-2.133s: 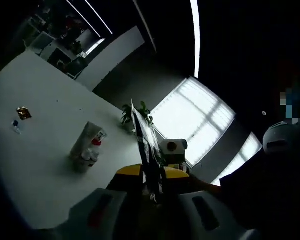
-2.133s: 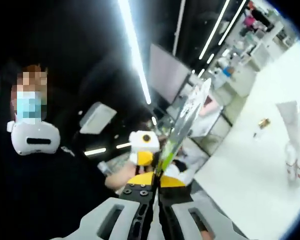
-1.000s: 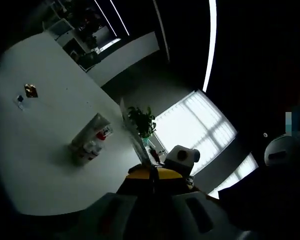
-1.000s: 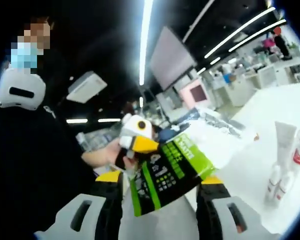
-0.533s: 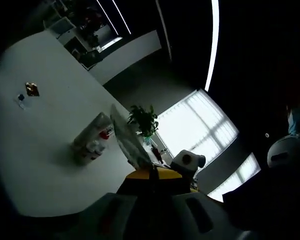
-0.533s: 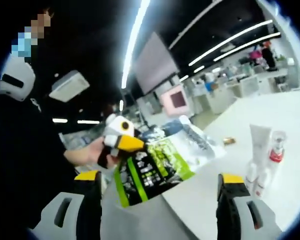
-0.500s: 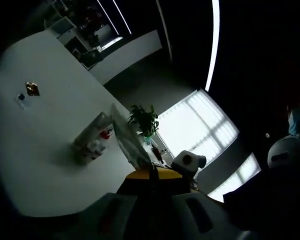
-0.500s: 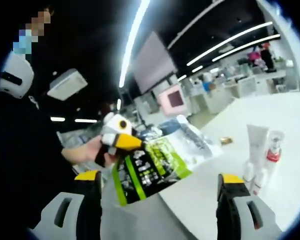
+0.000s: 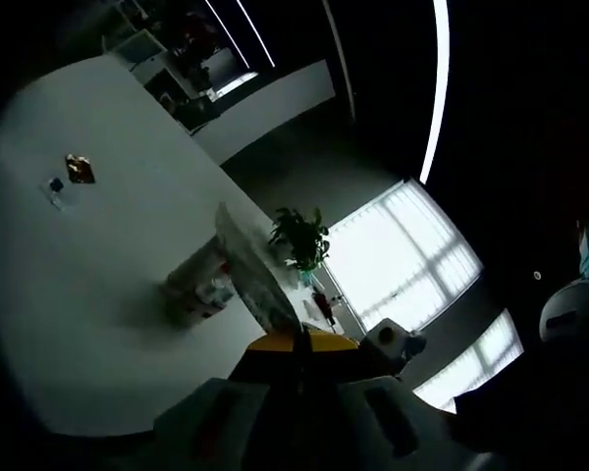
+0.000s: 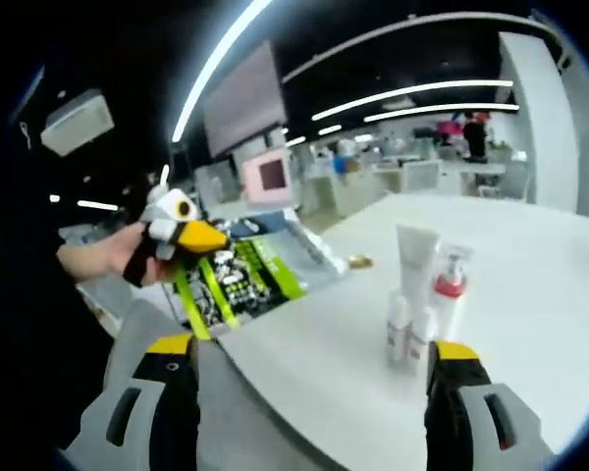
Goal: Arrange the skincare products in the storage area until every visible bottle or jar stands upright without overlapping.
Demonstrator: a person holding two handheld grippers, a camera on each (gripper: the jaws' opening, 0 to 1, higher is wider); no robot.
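I can read no words, brand or numbers anywhere I look. The packet [image 10: 238, 280] that my left gripper [image 10: 212, 238] holds shows green stripes and a dark panel of small pale marks in my right gripper view, probably print, but it is too small and blurred for me to make out a single letter. The white tube [image 10: 416, 265] and the red-collared pump bottle [image 10: 449, 292] on the table [image 10: 530, 324] show no label I can read, and the left gripper view is too dark for any lettering.
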